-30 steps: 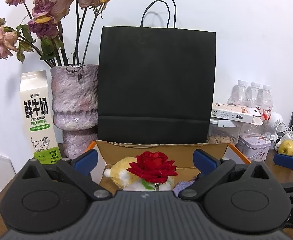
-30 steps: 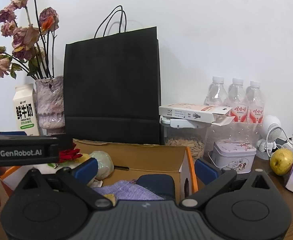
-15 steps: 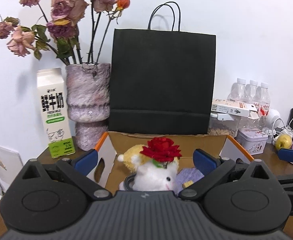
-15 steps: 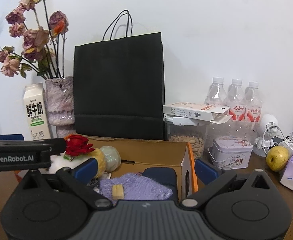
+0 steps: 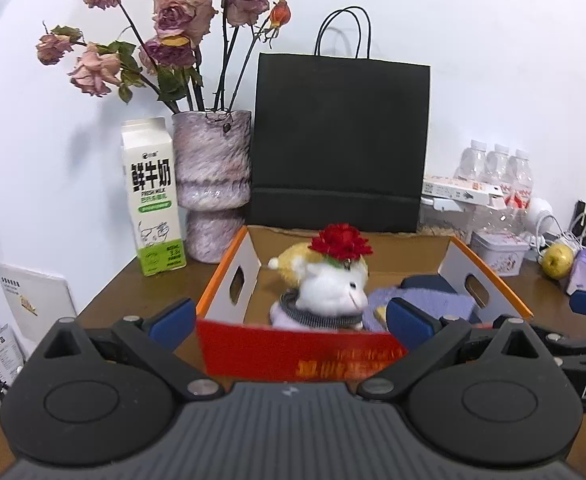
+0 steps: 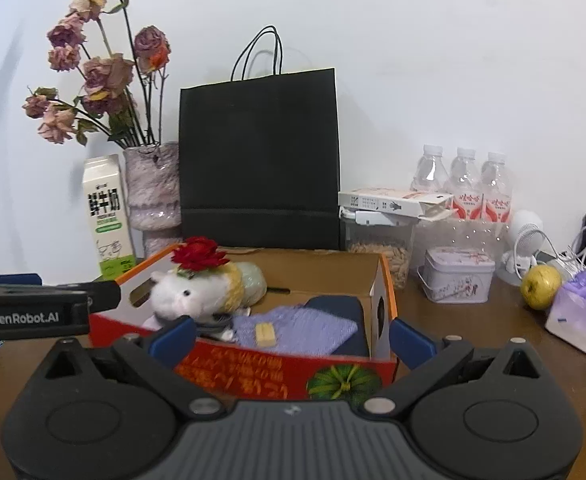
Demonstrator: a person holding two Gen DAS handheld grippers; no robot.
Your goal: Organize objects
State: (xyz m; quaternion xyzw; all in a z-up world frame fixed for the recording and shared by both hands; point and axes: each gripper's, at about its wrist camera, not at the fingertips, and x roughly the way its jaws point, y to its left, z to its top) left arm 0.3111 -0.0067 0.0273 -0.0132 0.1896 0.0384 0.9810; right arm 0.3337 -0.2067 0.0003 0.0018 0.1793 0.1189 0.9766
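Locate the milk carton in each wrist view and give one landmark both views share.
Left wrist: milk carton stands left of centre, beside the vase, left of the cardboard box.
Right wrist: milk carton stands far left, beside the vase, behind the box's left corner.
Shared landmark: black paper bag against the wall.

Left hand-held gripper [image 5: 291, 316]: black ribbed body, two round black housings, silver screws, blue fingertip pads [image 5: 172, 313]. Right hand-held gripper [image 6: 291, 334]: same build. Left unit's side, seen from right camera, carries white "GenRobot.AI" lettering.
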